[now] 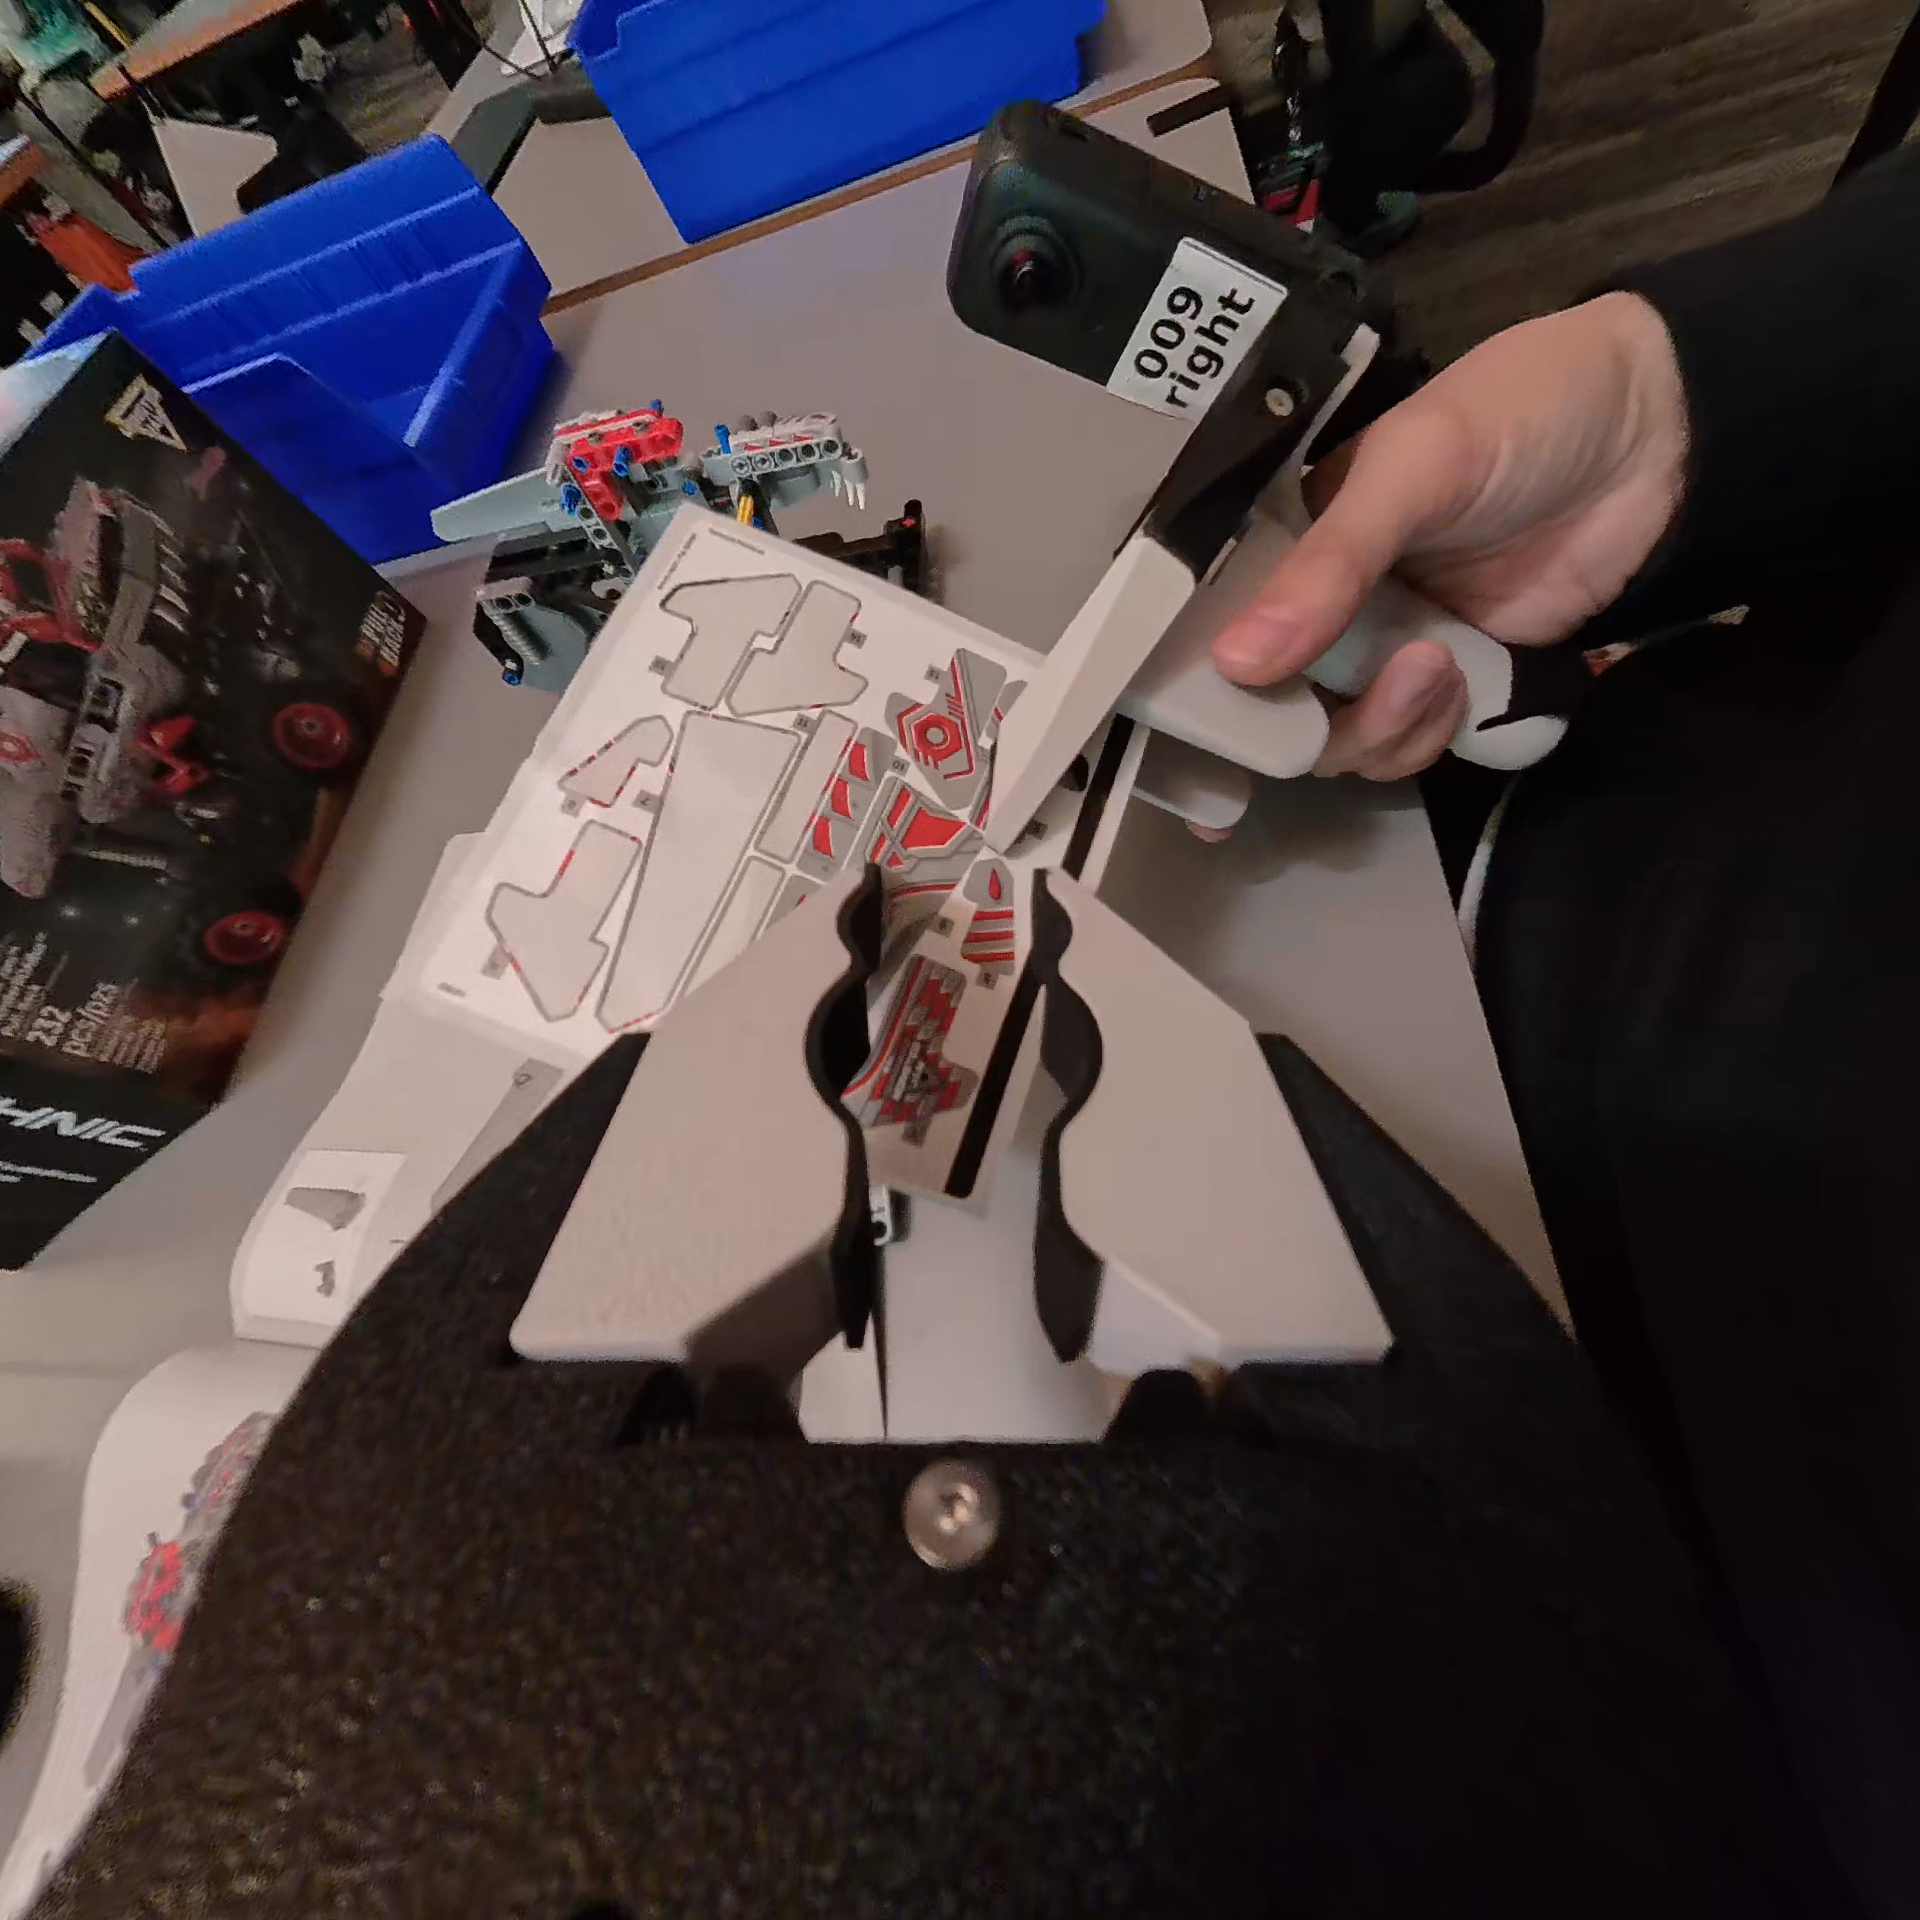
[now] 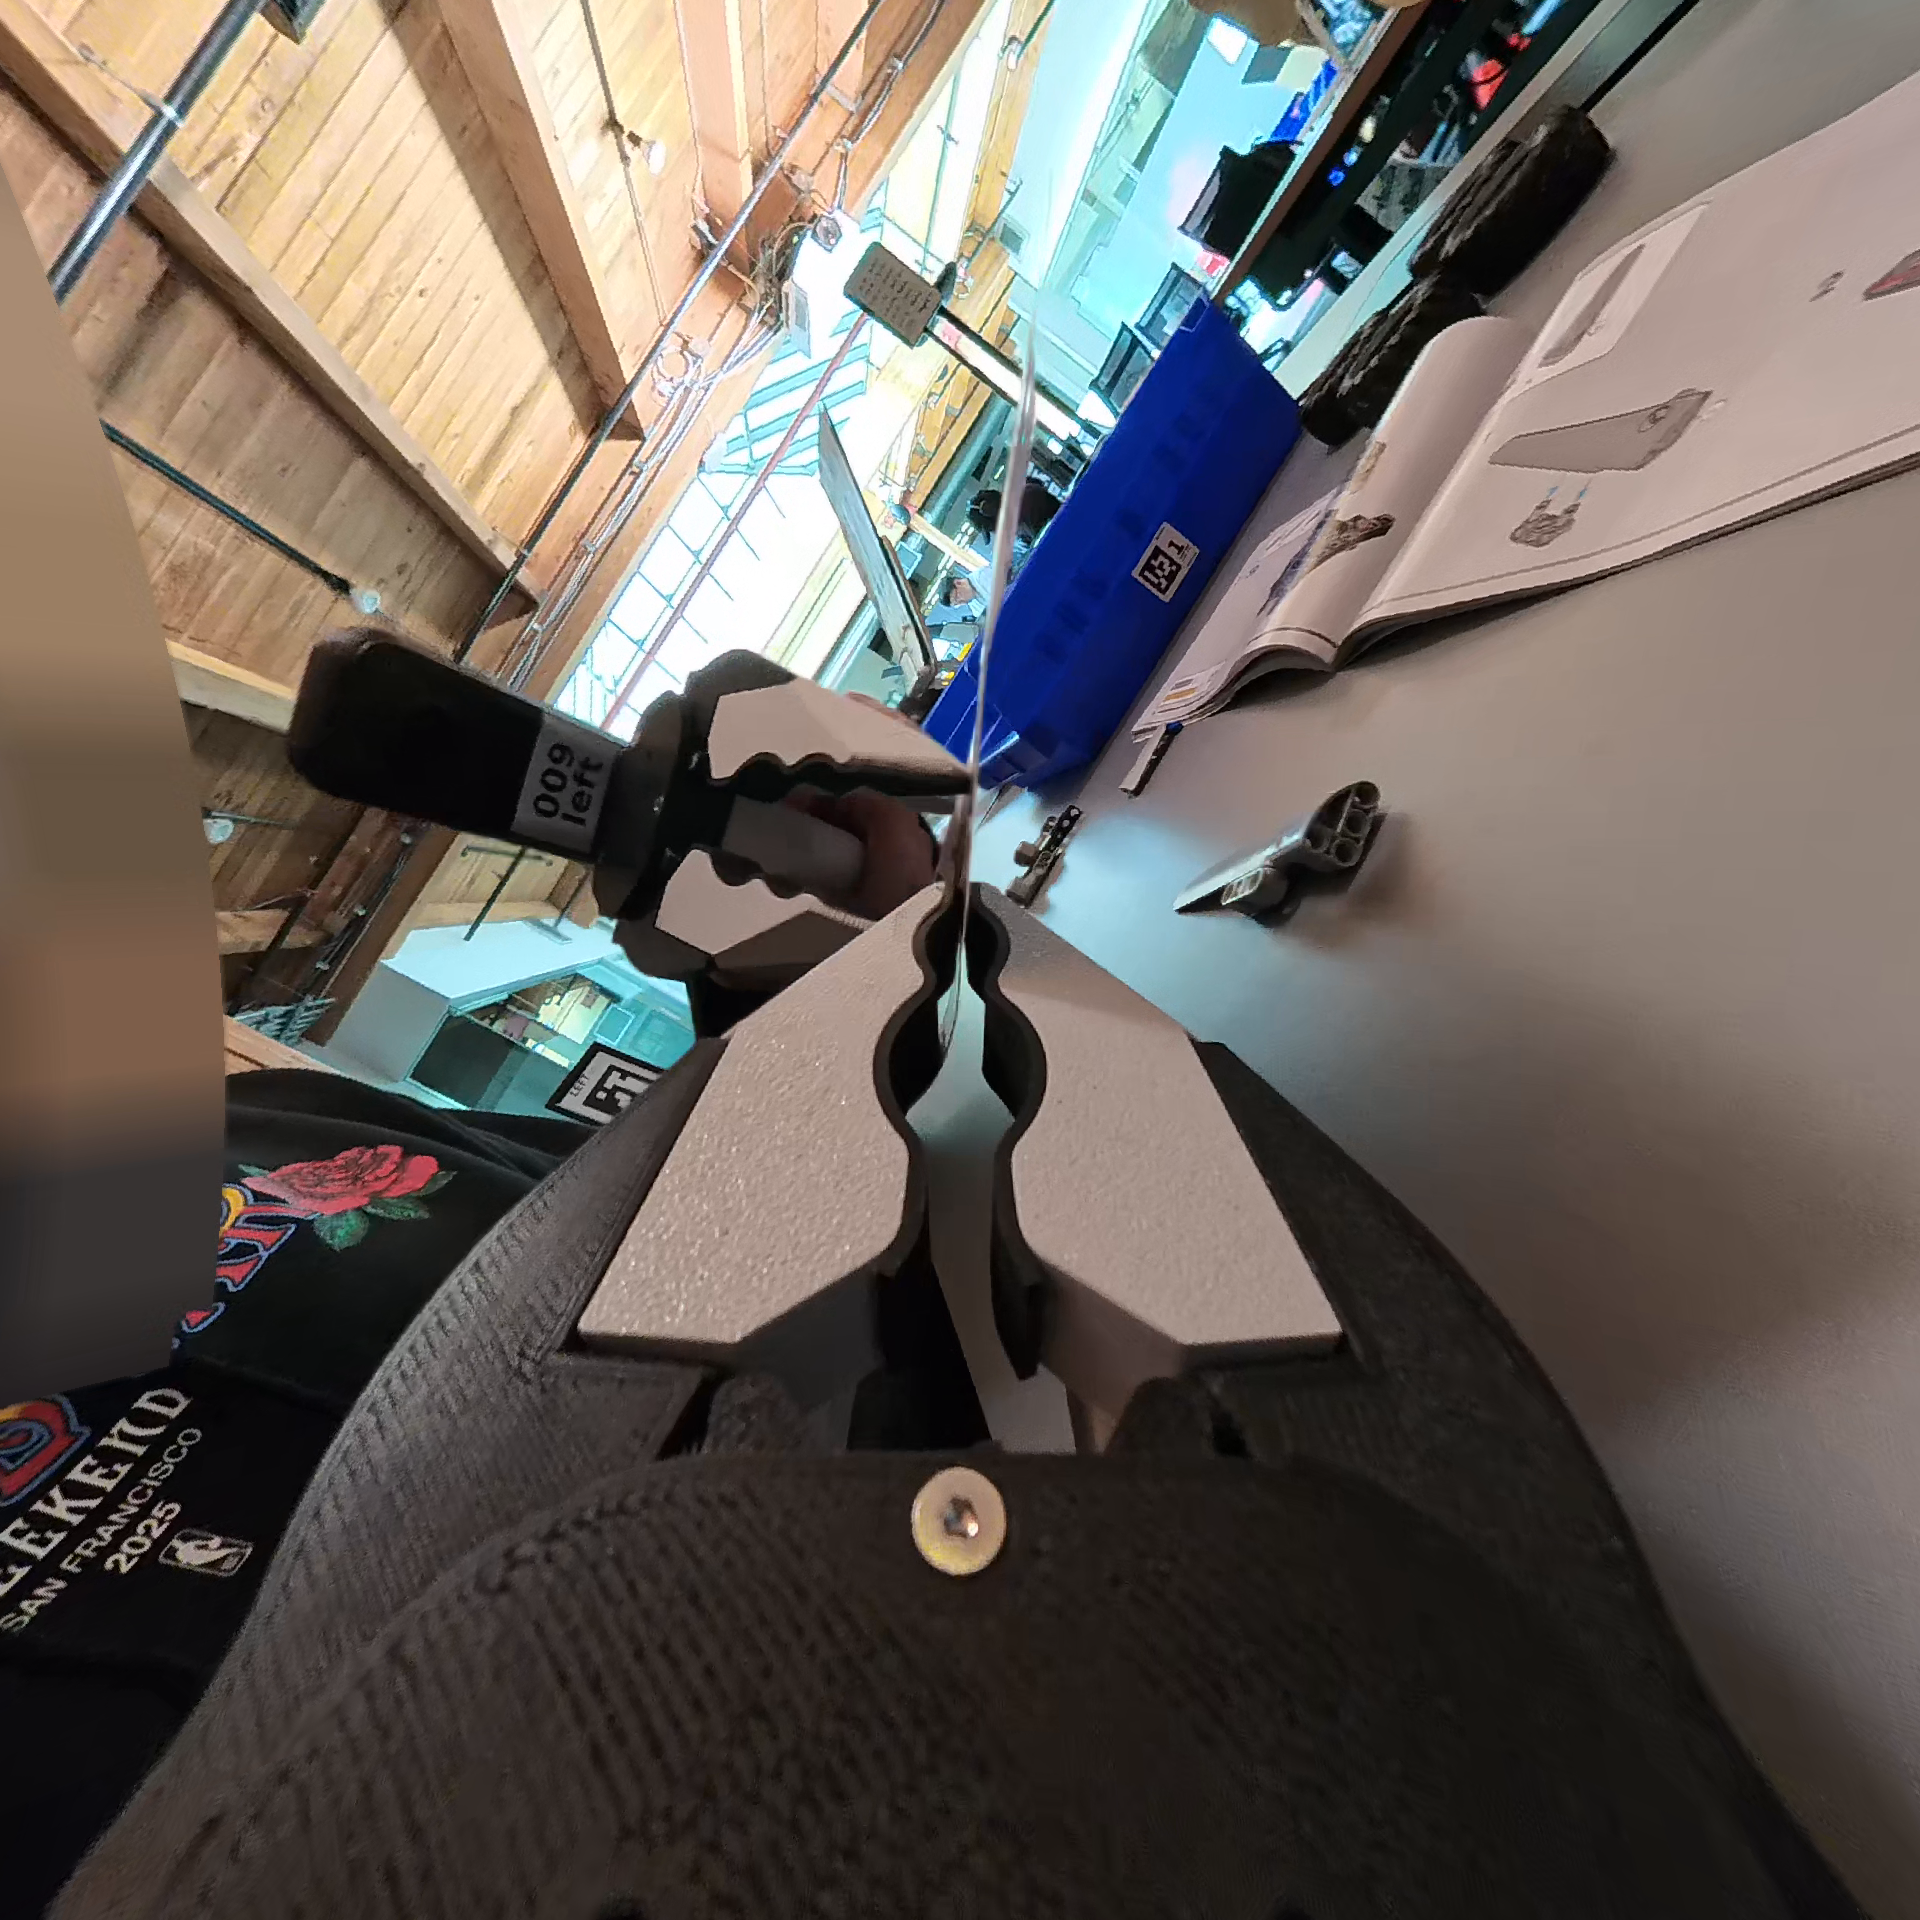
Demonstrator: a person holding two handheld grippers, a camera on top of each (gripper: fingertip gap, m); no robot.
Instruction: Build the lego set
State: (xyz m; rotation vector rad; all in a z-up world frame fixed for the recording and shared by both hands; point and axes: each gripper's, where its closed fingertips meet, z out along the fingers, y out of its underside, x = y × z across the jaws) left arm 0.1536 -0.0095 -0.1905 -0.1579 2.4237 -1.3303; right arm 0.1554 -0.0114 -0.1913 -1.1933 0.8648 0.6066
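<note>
The right tongs (image 2: pixel 961 914) are pressed together on the edge of the sticker sheet (image 1: pixel 727 790), which stands thin and edge-on between their tips in the right wrist view and rises beyond them. In the left wrist view the same sheet is held up off the surface (image 1: pixel 883 343), tilted, its printed face toward the left tongs (image 1: pixel 956 883), with grey outlines on the far left part and red-and-grey stickers nearest the tips. The left tongs are spread, with a clear gap between the tips; the sheet shows through that gap, and whether either finger touches it cannot be told. A hand (image 1: pixel 1455 551) grips the handle of the right tongs, to the right of the left pair. Beyond the sheet, the partly built lego model (image 1: pixel 665 488) in grey, red and black sits on the surface, with two blue bins (image 1: pixel 343 322) farther off. Left of the left tongs lies the set's dark box (image 1: pixel 156 748), and under the sheet the open instruction booklet (image 1: pixel 343 1195).
</note>
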